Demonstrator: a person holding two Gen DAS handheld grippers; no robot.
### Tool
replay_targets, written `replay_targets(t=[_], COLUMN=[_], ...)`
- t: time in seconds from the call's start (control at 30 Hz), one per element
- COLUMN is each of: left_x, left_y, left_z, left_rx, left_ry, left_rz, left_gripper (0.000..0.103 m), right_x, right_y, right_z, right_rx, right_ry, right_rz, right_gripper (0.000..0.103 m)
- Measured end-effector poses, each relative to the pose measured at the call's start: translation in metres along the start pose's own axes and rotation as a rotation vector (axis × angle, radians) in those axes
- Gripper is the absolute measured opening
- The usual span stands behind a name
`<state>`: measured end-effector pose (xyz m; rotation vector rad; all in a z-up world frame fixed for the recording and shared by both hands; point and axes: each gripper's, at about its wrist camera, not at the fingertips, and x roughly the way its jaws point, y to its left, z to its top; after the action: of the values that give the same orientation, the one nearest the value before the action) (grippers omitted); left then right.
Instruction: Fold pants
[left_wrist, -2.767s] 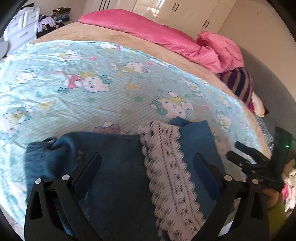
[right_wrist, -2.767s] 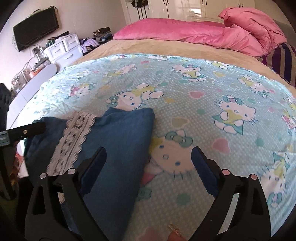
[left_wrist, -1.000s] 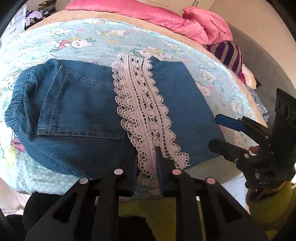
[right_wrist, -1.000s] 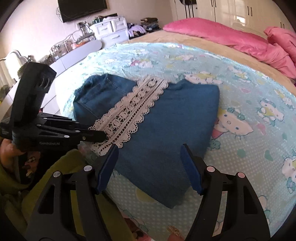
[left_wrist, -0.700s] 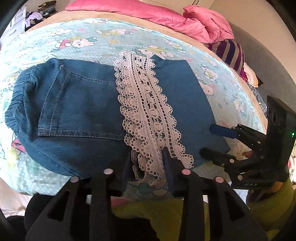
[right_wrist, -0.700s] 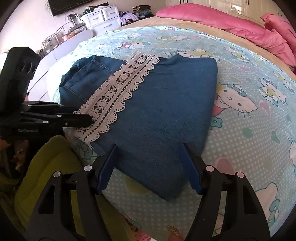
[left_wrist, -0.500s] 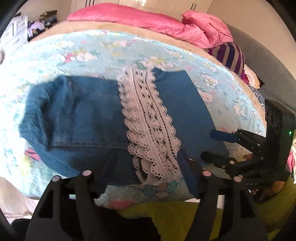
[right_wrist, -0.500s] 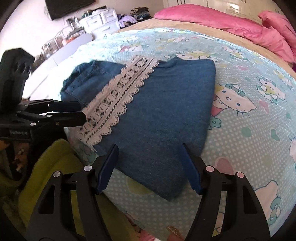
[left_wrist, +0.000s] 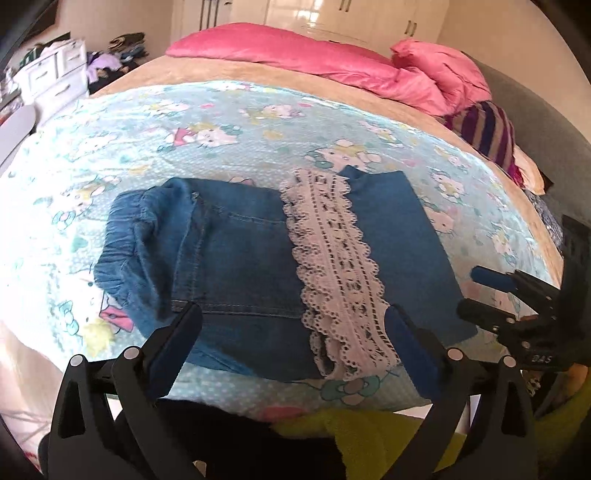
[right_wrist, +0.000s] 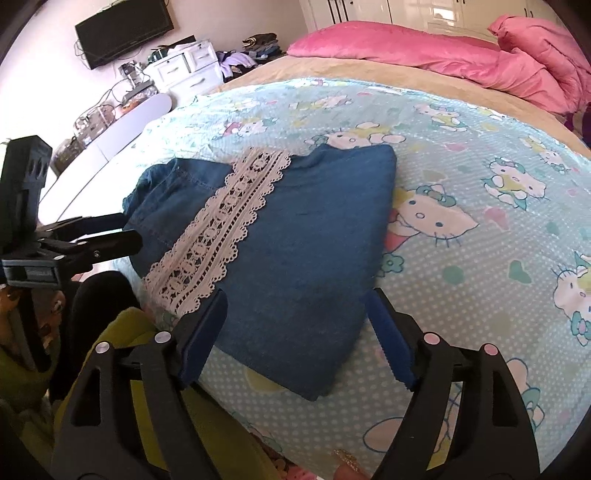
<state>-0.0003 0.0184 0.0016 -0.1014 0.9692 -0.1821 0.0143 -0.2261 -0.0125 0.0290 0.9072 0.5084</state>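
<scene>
fingers: our left gripper (left_wrist: 291, 339) and right gripper (right_wrist: 295, 332) both gape wide, holding nothing | pants (right_wrist: 295, 236): just at 12 o'clock of each, folded flat at the near edge of the bed (right_wrist: 480, 295); lace trim (left_wrist: 332, 258) across the top | progress: we judge folding done or nearly; perhaps one more fold remains

My left wrist camera looks across the bed (left_wrist: 258, 122) from its near edge. My right one faces likewise, further right. Both share the folded pants (left_wrist: 258, 258), close.
</scene>
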Motion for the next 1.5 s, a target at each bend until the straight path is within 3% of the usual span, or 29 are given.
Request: replay_targets(t=[0.33, 0.77, 1.13, 1.5], left_x=[-0.013, -0.03, -0.028, -0.009], left_y=[0.013, 0.048, 0.082, 0.102], left_z=[0.004, 0.005, 0.0, -0.002], left_rx=[-0.018, -0.059, -0.131, -0.199], left_ry=[-0.027, -0.06, -0.037, 0.022], left_rz=[0.06, 0.143, 0.169, 0.172], left_gripper=[0.098, 0.098, 0.098, 0.098], right_x=[-0.013, -0.01, 0.023, 0.072], right_y=[-0.001, 0.035, 0.081, 0.122], right_z=[0.017, 0.068, 0.1, 0.133], right_rx=[0.008, -0.088, -0.196, -0.323], right_ry=[-0.062, -0.129, -0.081, 0.022], right_rz=[-0.026, -0.006, 0.076, 0.177], right_gripper=[0.089, 0.093, 0.094, 0.094])
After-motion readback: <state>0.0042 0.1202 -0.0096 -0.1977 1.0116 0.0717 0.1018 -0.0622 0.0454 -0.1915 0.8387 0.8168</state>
